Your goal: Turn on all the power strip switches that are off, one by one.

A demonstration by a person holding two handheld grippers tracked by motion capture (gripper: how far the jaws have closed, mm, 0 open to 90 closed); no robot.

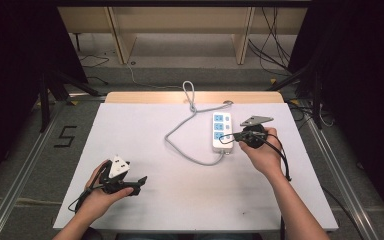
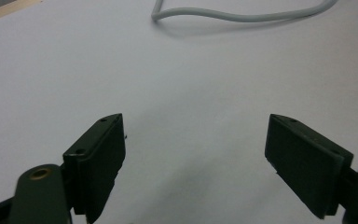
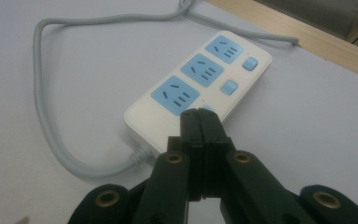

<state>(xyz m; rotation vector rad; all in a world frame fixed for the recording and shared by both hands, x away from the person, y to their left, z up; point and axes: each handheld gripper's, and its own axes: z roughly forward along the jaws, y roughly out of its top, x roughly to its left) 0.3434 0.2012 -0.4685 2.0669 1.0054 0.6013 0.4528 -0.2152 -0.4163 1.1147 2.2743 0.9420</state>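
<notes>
Two grippers over the white table (image 1: 180, 190): left gripper (image 2: 196, 158) spread wide, empty, cord (image 2: 242, 16) ahead; right gripper (image 3: 201, 122) pinched closed, empty, tips at the power strip (image 3: 200, 88) near end.

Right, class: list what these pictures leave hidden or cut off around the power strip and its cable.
- Power strip: in the right gripper view, the shut right gripper covers the nearest switch, so whether it touches is unclear.
- Grey cable: the plug end is unseen; in the high view it runs off the table's far edge.
- Left gripper view: the cable is cut off by the top edge.
</notes>
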